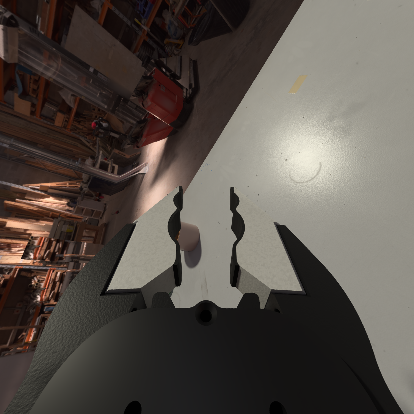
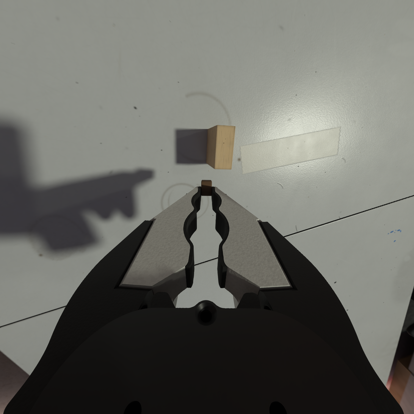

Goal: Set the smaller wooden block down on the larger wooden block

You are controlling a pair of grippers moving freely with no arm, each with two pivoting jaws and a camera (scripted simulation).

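Observation:
In the right wrist view my right gripper is shut on a small dark brown wooden block held at its fingertips above the white table. A larger pale wooden block stands on the table just beyond the tips and slightly to the right, apart from the small block. In the left wrist view my left gripper is open and empty over the table near its edge. Neither wooden block shows in the left wrist view.
A strip of pale tape lies right of the larger block. A thin dark seam crosses the table. In the left wrist view a small beige cup-like object lies by the left finger, a tape piece lies farther off, and the table edge runs diagonally.

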